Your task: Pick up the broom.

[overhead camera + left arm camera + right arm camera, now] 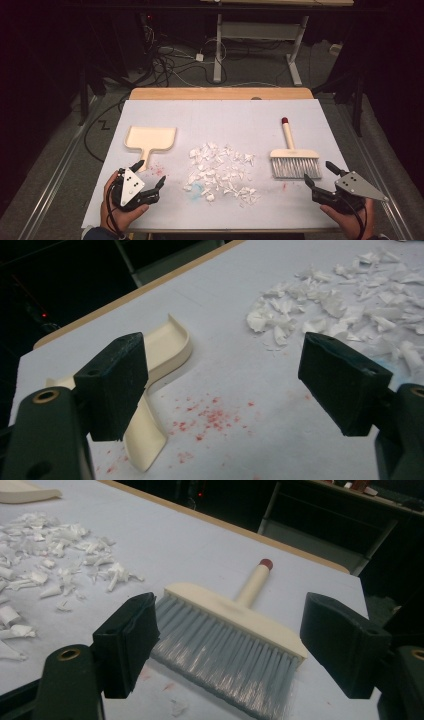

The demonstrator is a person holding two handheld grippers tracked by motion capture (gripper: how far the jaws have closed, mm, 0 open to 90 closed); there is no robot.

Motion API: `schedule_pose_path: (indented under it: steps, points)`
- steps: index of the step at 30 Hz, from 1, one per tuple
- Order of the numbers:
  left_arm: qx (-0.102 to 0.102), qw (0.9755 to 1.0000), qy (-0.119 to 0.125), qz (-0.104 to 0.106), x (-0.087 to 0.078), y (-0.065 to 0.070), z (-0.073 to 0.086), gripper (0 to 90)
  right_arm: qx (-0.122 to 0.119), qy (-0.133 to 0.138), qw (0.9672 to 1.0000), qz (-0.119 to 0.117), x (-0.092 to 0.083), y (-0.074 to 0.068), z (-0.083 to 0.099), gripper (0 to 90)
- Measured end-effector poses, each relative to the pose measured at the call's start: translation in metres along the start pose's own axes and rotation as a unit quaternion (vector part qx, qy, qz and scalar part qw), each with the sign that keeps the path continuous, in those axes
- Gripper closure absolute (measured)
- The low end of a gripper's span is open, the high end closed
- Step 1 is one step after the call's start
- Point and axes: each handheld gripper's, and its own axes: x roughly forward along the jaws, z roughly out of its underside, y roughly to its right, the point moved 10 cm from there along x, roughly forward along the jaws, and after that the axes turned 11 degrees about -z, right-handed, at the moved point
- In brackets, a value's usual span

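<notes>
At the lower left of the high view the left gripper [148, 172] sat with jaws spread and nothing between them, just below the cream dustpan [150, 138], whose handle pointed down-frame toward it. At the lower right the right gripper [319, 174] was likewise released, beside the brush [294, 159], whose long axis ran up-frame to a red-tipped handle, bristles lowermost. Between them lay white paper scraps [220, 173] on the pale board [225, 112]. The left gripper view revealed red specks [207, 416] beside the dustpan handle [144, 437]; the right gripper view showed grey bristles [225, 655] spanning its jaws.
</notes>
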Motion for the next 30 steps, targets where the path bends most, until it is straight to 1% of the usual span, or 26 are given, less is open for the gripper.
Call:
schedule_pose_path:
  steps: [2,3,4,5,6,8,9,10,12,13,14,18,19,21,22,23,24,25,27,29,30]
  points:
    - [0.003,1.0,-0.003,0.001,0.0,0.001,0.0,18.5,0.001,-0.003,1.0,0.0,0.001,0.0,0.001,23.9]
    - [0.001,1.0,-0.004,0.003,-0.001,0.001,0.001,18.5,0.002,-0.005,1.0,-0.001,0.002,0.001,0.002,23.9]
    - [0.007,0.9999,-0.01,0.005,-0.001,0.003,0.003,18.2,0.003,-0.008,1.0,-0.003,0.003,0.0,0.002,23.8]
    - [0.007,0.9999,-0.01,0.005,-0.001,0.003,0.003,17.7,0.003,-0.011,0.9999,-0.001,0.003,0.001,0.003,23.7]
    - [0.012,0.9998,-0.01,0.007,-0.001,0.005,0.004,17.6,0.002,-0.011,0.9999,0.001,0.003,0.001,0.002,23.7]
    - [0.018,0.9996,-0.013,0.015,-0.002,0.006,0.006,17.6,0.001,-0.01,1.0,-0.001,0.004,0.001,0.001,23.7]
    - [0.018,0.9996,-0.013,0.016,-0.003,0.007,0.006,17.4,-0.002,-0.017,0.9998,0.005,0.007,0.002,0.001,23.7]
    - [0.018,0.9996,-0.012,0.017,-0.003,0.007,0.006,17.4,-0.002,-0.017,0.9998,0.005,0.007,0.002,0.001,23.7]
    - [0.019,0.9996,-0.013,0.017,-0.004,0.007,0.006,17.4,0.0,-0.021,0.9998,0.003,0.009,0.002,0.002,23.7]
    - [0.02,0.9996,-0.014,0.016,-0.004,0.007,0.007,17.4,0.001,-0.019,0.9997,0.012,0.01,0.005,0.001,24.2]
    - [0.021,0.9996,-0.015,0.016,-0.004,0.007,0.007,17.5,0.001,-0.02,0.9997,0.014,0.011,0.005,0.001,24.2]
    - [0.025,0.9993,-0.025,0.013,0.0,0.008,0.01,17.7,-0.003,-0.02,0.9997,0.012,0.018,0.009,-0.004,24.1]
    - [0.025,0.9992,-0.028,0.014,0.001,0.009,0.011,18.5,-0.006,-0.029,0.9995,0.015,0.027,0.013,-0.009,24.0]
    - [0.03,0.999,-0.03,0.013,0.002,0.01,0.011,18.5,-0.007,-0.03,0.9994,0.015,0.03,0.014,-0.01,23.9]
    - [0.033,0.9989,-0.031,0.013,0.002,0.011,0.012,18.6,-0.007,-0.038,0.9992,0.014,0.034,0.015,-0.01,23.5]
    - [0.033,0.9988,-0.032,0.014,0.002,0.012,0.012,18.6,0.001,-0.054,0.9984,0.017,0.042,0.02,-0.009,23.1]
    - [0.033,0.9988,-0.032,0.014,0.002,0.012,0.012,18.6,0.001,-0.054,0.9984,0.017,0.042,0.02,-0.009,23.1]
    - [0.035,0.9987,-0.034,0.014,0.003,0.012,0.013,18.6,0.003,-0.063,0.9979,0.016,0.049,0.025,-0.01,22.9]
    - [0.035,0.9987,-0.035,0.014,0.003,0.012,0.013,18.6,0.005,-0.067,0.9976,0.019,0.051,0.028,-0.01,22.8]
    - [0.037,0.9986,-0.036,0.014,0.003,0.013,0.013,18.6,0.016,-0.076,0.9968,0.017,0.057,0.033,-0.012,22.9]
    - [0.036,0.9986,-0.036,0.014,0.004,0.013,0.013,18.6,0.026,-0.084,0.996,0.014,0.062,0.037,-0.013,23.0]
